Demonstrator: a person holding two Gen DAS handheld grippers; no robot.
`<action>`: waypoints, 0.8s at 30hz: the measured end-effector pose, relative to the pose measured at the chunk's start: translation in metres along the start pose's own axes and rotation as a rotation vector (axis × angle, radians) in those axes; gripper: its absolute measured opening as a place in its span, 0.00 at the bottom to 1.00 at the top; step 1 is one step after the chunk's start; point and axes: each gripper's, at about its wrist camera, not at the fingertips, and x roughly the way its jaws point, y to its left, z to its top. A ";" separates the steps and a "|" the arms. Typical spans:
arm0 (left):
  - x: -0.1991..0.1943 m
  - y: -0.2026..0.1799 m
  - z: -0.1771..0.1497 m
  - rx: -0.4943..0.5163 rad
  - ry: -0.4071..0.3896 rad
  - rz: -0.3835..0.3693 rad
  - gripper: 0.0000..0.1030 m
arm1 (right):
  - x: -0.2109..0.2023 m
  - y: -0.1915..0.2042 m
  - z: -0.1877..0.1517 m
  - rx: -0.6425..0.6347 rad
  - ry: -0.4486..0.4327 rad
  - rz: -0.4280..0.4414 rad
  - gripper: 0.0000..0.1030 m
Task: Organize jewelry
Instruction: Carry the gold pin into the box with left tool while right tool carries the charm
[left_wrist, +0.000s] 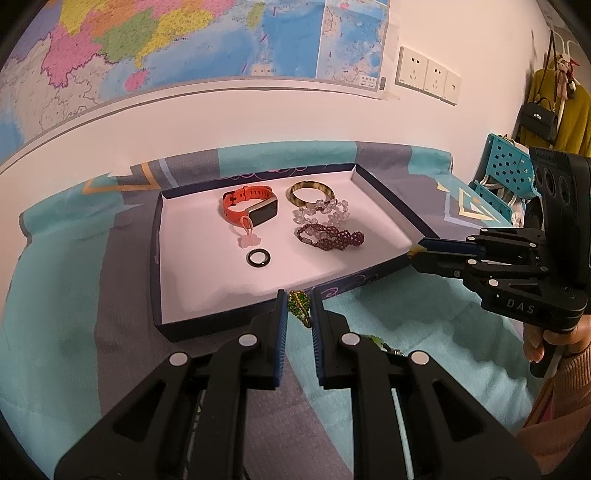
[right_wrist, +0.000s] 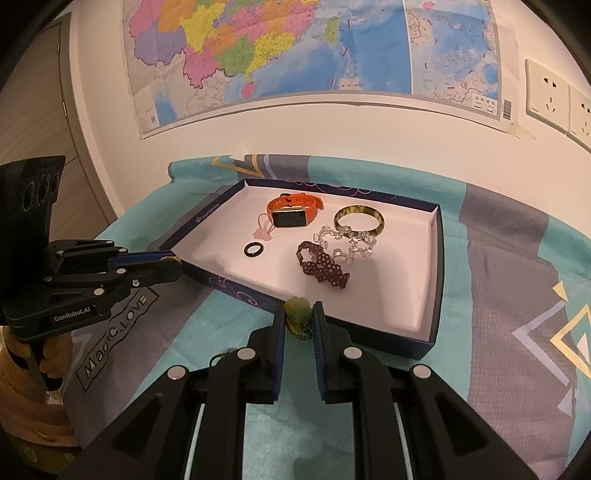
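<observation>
Both grippers are hovering at the near edge of the box lid (right_wrist: 436, 280). The left gripper (left_wrist: 299, 310) is pinching a green beaded cord (left_wrist: 300, 312) between its fingers, the right gripper (right_wrist: 299, 321) is gripping the cord's jade pendant (right_wrist: 297, 312), while watch (right_wrist: 291, 212), bangle (right_wrist: 359, 220) and bracelets are lying inside.

A home bedroom. A patterned teal bedsheet (right_wrist: 498, 266) covers the bed, a wall map (right_wrist: 295, 48) hangs above it beside sockets (left_wrist: 428, 75), and a handbag (left_wrist: 540, 119) and yellow coat (left_wrist: 570, 118) hang nearby.
</observation>
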 end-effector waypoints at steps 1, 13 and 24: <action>0.001 0.000 0.001 0.002 -0.001 0.000 0.12 | 0.000 0.000 0.001 0.000 0.000 0.001 0.13; 0.005 0.003 0.009 -0.002 -0.008 0.001 0.12 | 0.003 -0.004 0.009 -0.005 -0.005 0.000 0.13; 0.012 0.006 0.018 -0.011 -0.011 -0.005 0.12 | 0.012 -0.008 0.021 -0.010 -0.005 -0.002 0.13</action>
